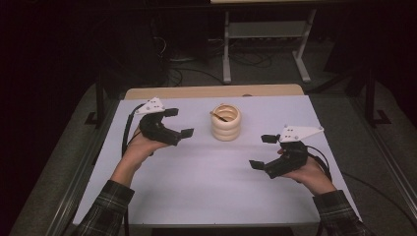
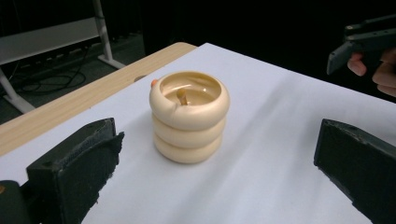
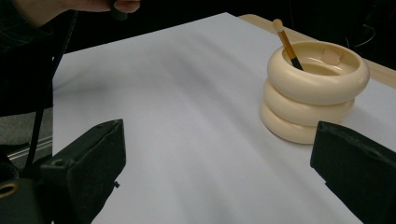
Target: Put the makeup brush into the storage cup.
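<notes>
A cream holder (image 1: 226, 122) shaped like three stacked rings stands upright on the white table top (image 1: 206, 182), toward its far middle. A thin stick (image 3: 288, 43) with an orange shaft and pale tip leans inside it. The left gripper (image 1: 179, 122) hovers to the holder's left, open and holding nothing, jaws pointing right. My right gripper (image 1: 263, 151) is lower right of the holder, open and holding nothing, jaws pointing left. In the left gripper view the holder (image 2: 189, 115) sits ahead between the jaws. In the right gripper view the holder (image 3: 314, 88) is at the right.
The white sheet leaves a wooden strip (image 1: 211, 91) of table bare along the far edge. Beyond it, a metal-legged stand (image 1: 265, 39) and cables lie on the dark floor. Bare sheet stretches in front of the holder.
</notes>
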The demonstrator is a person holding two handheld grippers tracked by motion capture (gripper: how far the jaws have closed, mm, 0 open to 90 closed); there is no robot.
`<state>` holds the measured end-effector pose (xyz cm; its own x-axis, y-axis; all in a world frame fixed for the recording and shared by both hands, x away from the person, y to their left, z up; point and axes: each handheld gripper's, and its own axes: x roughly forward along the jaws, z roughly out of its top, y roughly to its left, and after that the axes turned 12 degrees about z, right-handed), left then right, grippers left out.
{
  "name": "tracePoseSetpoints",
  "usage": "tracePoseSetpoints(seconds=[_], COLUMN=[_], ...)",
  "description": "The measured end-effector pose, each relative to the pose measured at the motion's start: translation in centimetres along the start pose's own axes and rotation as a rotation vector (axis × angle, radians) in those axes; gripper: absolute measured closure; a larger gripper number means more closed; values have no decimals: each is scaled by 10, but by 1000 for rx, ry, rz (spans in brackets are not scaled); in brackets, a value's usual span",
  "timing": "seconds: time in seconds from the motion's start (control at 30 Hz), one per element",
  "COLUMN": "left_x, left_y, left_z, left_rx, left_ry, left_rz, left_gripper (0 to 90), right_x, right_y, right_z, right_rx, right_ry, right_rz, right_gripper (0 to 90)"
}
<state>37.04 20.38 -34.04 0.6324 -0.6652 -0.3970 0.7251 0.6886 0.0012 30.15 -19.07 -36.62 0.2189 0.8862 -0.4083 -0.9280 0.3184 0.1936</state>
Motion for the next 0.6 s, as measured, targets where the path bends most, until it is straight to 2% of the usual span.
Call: tracePoseSetpoints(seconds=[0.2, 0.6], left_x=[-15, -39], left_y=[-4, -14], left_z=[-12, -41], left_rx=[-4, -14], left_ry=[-7, 22], left_rz=[9, 14], left_gripper=[0, 0], right_x=[-2, -8], right_y=[0, 1], right_z=[0, -5], right_rx=[7, 19], right_ry=[-2, -15], right_rz=[-18, -40], right_gripper=[26, 26])
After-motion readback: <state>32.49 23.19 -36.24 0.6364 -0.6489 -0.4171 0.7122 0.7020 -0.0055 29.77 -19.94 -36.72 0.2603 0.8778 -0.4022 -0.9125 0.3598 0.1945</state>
